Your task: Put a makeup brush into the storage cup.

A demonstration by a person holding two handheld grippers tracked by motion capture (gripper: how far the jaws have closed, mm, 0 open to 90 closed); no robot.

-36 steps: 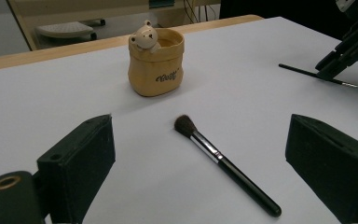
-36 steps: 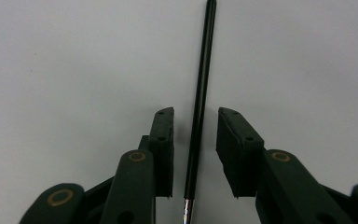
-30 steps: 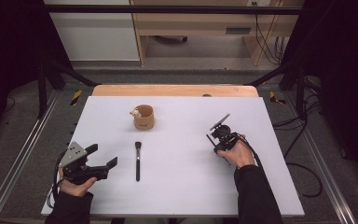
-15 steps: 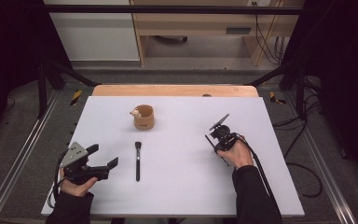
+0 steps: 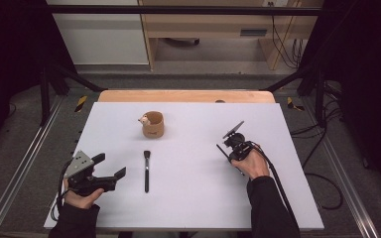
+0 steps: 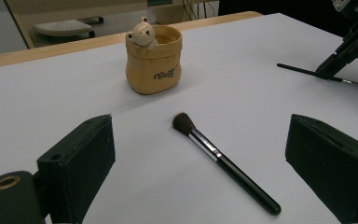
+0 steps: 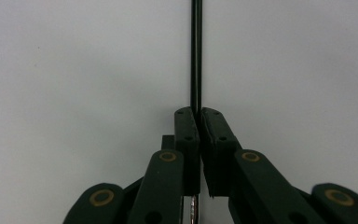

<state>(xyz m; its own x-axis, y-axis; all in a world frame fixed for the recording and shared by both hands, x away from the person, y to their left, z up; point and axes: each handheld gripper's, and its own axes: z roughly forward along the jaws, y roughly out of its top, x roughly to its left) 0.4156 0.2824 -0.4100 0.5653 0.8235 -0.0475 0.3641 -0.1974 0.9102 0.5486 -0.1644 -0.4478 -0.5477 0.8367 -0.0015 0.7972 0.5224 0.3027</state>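
Thin black brush (image 7: 196,56) lies flat on the white counter (image 5: 193,208) at the right, its long axis running straight on from the right gripper (image 7: 198,114), whose jaws have just closed on its handle. From that grip the bear-faced mug (image 5: 153,124) stands to the far left, with cursive writing on its front too small to read. The left gripper (image 6: 200,158) rests open at the near left, beside the thick makeup brush (image 6: 223,161).
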